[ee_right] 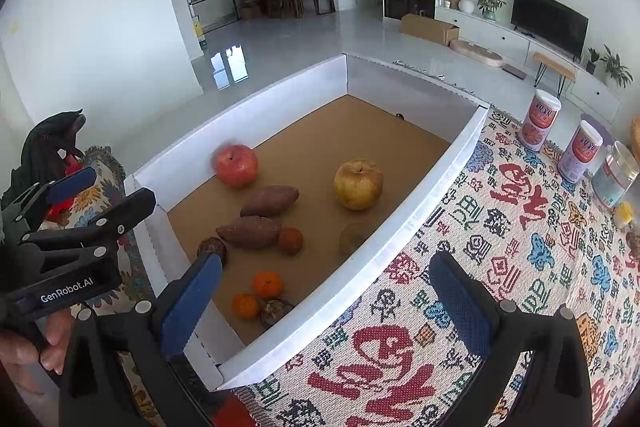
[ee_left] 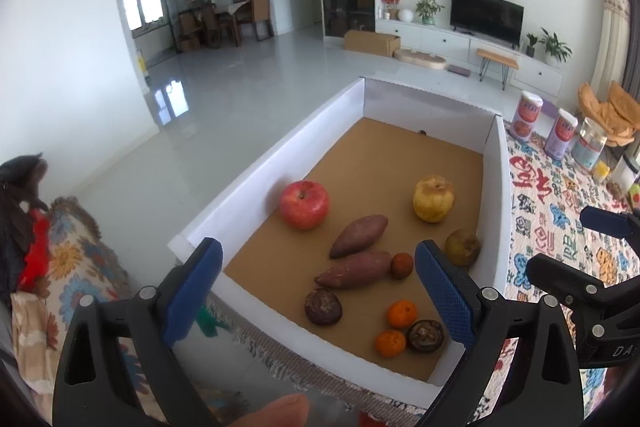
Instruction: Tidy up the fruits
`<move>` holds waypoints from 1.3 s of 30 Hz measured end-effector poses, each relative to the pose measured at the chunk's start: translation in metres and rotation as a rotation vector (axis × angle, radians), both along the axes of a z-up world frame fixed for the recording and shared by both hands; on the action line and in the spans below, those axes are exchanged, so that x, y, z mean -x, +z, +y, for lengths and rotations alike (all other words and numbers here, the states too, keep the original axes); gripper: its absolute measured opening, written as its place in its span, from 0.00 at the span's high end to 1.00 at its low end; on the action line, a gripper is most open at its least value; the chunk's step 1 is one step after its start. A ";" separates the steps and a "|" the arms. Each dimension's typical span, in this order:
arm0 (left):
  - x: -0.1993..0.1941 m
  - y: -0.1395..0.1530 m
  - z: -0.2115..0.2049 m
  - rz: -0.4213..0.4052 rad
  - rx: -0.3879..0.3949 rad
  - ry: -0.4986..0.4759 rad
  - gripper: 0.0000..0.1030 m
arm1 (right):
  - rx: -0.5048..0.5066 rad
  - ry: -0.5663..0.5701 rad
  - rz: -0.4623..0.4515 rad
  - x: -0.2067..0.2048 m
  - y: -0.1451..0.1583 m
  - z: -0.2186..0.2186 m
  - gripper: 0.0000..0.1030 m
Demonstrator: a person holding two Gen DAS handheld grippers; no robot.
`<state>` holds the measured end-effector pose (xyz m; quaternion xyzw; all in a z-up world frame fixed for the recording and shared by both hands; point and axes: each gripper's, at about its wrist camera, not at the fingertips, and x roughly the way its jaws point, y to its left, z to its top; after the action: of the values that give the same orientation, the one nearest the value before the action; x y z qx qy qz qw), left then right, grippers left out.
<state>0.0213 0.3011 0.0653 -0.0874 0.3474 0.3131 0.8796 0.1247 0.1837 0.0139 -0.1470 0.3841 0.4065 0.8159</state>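
A white-walled box (ee_left: 280, 147) (ee_right: 248, 119) with a brown floor holds the produce. In it lie a red apple (ee_left: 304, 205) (ee_right: 237, 165), a yellow apple (ee_left: 434, 198) (ee_right: 359, 184), two sweet potatoes (ee_left: 359, 235) (ee_right: 270, 201), two small oranges (ee_left: 401, 313) (ee_right: 267, 283), a dull orange fruit (ee_left: 401, 265) (ee_right: 291, 240), a brownish round fruit (ee_left: 463, 247) and two dark shrivelled fruits (ee_left: 323, 306) (ee_right: 276, 310). My left gripper (ee_left: 318, 281) is open and empty above the box's near end. My right gripper (ee_right: 326, 297) is open and empty over the box's right wall.
The box sits on a patterned cloth (ee_right: 500, 247). Two printed canisters (ee_right: 540, 121) and a glass jar (ee_right: 616, 175) stand to the right. A floral cushion (ee_left: 76, 255) and dark clothing (ee_left: 16, 203) lie to the left. The right gripper shows in the left wrist view (ee_left: 580, 259).
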 end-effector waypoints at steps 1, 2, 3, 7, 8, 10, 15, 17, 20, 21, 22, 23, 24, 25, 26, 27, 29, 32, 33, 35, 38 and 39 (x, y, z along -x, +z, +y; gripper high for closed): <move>0.001 0.000 0.000 -0.002 0.003 0.002 0.04 | -0.005 -0.002 -0.006 0.000 0.002 0.000 0.00; 0.001 0.001 0.000 -0.006 0.013 0.003 0.04 | -0.009 -0.006 -0.016 0.000 0.003 -0.001 0.00; 0.002 0.002 0.001 -0.014 0.024 0.000 0.04 | -0.004 -0.012 -0.028 0.000 0.004 0.000 0.00; 0.007 0.005 0.001 -0.053 0.047 -0.005 0.04 | 0.016 -0.034 -0.057 0.002 0.005 0.000 0.00; 0.008 0.006 0.001 -0.052 0.046 -0.002 0.04 | 0.015 -0.035 -0.046 0.001 0.004 0.000 0.00; 0.008 0.006 0.001 -0.044 0.056 -0.001 0.03 | 0.025 -0.040 0.000 -0.002 0.000 0.002 0.00; 0.010 0.008 -0.002 -0.023 0.019 0.013 0.01 | 0.052 -0.059 0.039 -0.001 -0.007 0.006 0.00; 0.011 0.008 -0.003 -0.015 -0.001 0.022 0.01 | 0.056 -0.054 0.046 0.002 -0.007 0.008 0.00; 0.011 0.008 -0.002 -0.011 -0.017 0.020 0.01 | 0.060 -0.039 0.079 0.006 -0.005 0.013 0.00; 0.012 0.008 -0.003 -0.010 -0.029 0.019 0.01 | 0.061 -0.037 0.087 0.007 -0.003 0.014 0.00; 0.012 0.008 -0.004 -0.010 -0.043 0.016 0.01 | 0.064 -0.035 0.088 0.009 -0.002 0.015 0.00; 0.012 0.009 -0.003 -0.010 -0.050 0.016 0.01 | 0.065 -0.033 0.086 0.011 0.000 0.016 0.00; 0.012 0.009 -0.002 -0.013 -0.048 0.017 0.01 | 0.066 -0.032 0.082 0.013 0.002 0.017 0.00; 0.013 0.009 -0.001 -0.019 -0.042 0.017 0.01 | 0.070 -0.032 0.075 0.014 0.004 0.018 0.00; 0.014 0.009 0.000 -0.023 -0.041 0.018 0.01 | 0.071 -0.030 0.069 0.015 0.006 0.019 0.00; 0.014 0.010 0.000 -0.023 -0.046 0.022 0.01 | 0.070 -0.027 0.065 0.016 0.007 0.019 0.00; 0.014 0.010 0.000 -0.017 -0.064 0.035 0.01 | 0.071 -0.026 0.056 0.018 0.010 0.020 0.00; 0.016 0.011 -0.001 -0.012 -0.082 0.047 0.01 | 0.076 -0.025 0.043 0.018 0.012 0.022 0.00; 0.016 0.010 -0.001 -0.013 -0.083 0.047 0.01 | 0.077 -0.026 0.043 0.017 0.012 0.023 0.00; 0.016 0.010 0.000 -0.006 -0.082 0.048 0.01 | 0.078 -0.026 0.049 0.016 0.012 0.023 0.00; 0.015 0.007 0.004 0.015 -0.071 0.057 0.01 | 0.080 -0.024 0.055 0.015 0.012 0.026 0.00; 0.015 0.007 0.006 0.017 -0.062 0.056 0.01 | 0.079 -0.024 0.059 0.014 0.012 0.027 0.00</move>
<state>0.0058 0.3070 0.0722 -0.0674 0.3423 0.3490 0.8698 0.1103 0.2105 0.0258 -0.1626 0.4255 0.3855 0.8024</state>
